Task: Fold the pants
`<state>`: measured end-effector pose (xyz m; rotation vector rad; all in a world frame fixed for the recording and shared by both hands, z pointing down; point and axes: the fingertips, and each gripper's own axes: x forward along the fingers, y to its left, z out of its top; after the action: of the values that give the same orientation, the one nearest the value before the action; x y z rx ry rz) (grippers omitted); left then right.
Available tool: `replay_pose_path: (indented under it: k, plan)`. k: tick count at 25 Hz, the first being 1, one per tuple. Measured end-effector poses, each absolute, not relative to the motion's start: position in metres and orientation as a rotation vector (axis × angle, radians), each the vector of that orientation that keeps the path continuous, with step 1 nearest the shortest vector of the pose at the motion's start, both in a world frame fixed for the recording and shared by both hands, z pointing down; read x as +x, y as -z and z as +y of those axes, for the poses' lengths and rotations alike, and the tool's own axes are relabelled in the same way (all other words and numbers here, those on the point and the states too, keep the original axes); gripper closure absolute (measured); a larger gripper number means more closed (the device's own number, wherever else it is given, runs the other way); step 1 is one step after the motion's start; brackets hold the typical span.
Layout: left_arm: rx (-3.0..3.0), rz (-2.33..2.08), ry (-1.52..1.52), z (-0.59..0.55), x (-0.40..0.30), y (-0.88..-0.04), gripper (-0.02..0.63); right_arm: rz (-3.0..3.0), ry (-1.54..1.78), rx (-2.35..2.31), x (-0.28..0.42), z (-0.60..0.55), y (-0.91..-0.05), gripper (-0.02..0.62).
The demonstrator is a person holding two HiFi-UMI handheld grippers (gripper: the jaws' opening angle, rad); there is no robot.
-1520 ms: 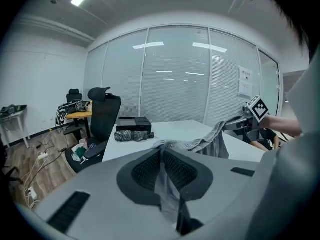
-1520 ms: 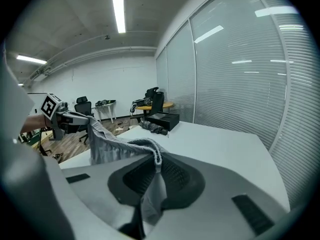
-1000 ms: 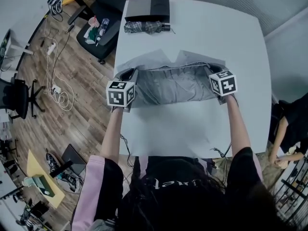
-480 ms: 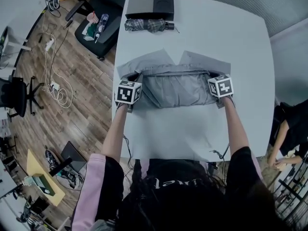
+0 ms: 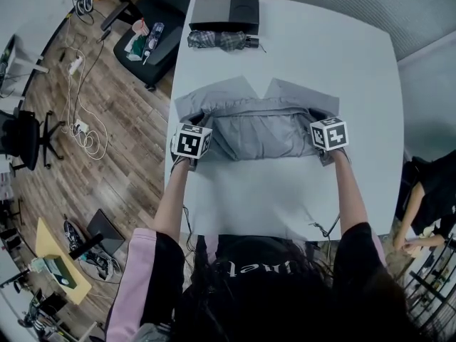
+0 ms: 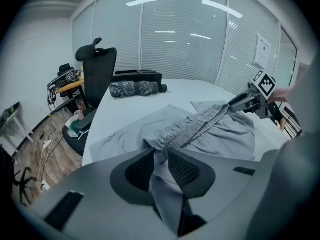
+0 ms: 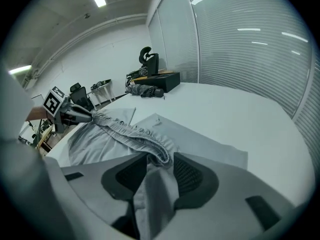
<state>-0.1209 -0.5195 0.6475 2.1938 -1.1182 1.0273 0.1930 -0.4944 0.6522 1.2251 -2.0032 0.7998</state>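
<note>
White table (image 5: 320,55) fills the head view, and the grey pants (image 5: 256,123) are spread across its middle, their left side running right up to the table's left edge. A second ago the top layer was carried clear of the table; now it's down, folded over the legs, with the gathered waistband running side to side and the two hems poking out beyond it toward the far edge. Nothing has moved at the far edge: the black case (image 5: 224,9) sits there with the folded umbrella (image 5: 221,40) just in front of it. Now the grippers, and both have dropped down to the cloth since that earlier look. The left gripper (image 6: 161,159) is at the waistband's left end, and its jaws have just been opening, only slightly parted, with the fabric lying between them. The right gripper (image 7: 160,166) is at the right end, its jaws have just been opening too and stand much wider, with the waistband loose in the gap.
</note>
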Motion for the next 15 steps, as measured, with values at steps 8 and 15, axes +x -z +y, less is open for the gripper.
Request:
replay_pose_path:
  k: [8,15]
  plan:
    - [2.251,-1.219,-0.754,-0.497,-0.128,-0.576,0.511,-2.138,-0.759,1.345,0.184,-0.467,-0.589,0.442]
    - [2.396,-1.144,-0.602,-0.432,-0.087,-0.515,0.511,-2.262,-0.737,1.402,0.161,-0.415,-0.537,0.443]
